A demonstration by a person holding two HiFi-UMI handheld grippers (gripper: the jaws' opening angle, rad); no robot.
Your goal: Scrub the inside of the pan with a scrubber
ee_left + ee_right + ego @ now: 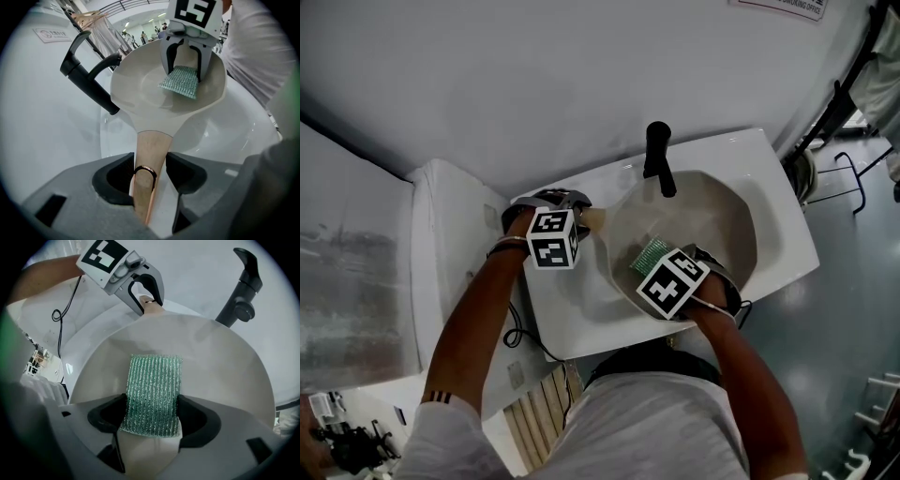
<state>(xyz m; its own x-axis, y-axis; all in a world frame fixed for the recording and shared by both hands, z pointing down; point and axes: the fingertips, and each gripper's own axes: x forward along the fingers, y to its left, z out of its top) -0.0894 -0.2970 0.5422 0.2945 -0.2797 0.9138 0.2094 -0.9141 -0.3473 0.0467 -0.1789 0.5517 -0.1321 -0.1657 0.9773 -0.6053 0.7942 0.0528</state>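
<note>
A cream pan [712,220] rests tilted in the white sink [769,169]. Its tan handle [151,149] runs back between the jaws of my left gripper [149,176], which is shut on it; the same gripper [581,217] shows at the sink's left side. A green ribbed scrubber [153,390] lies flat on the pan's inner wall [220,362], and my right gripper [152,416] is shut on its near end. From the left gripper view, the scrubber [180,82] hangs from the right gripper [185,61] against the pan's far side [150,93].
A black faucet [658,159] stands at the back of the sink, its spout just over the pan's rim [241,291]. A black cable [63,310] trails over the white counter at left. My arms and torso crowd the sink's near edge.
</note>
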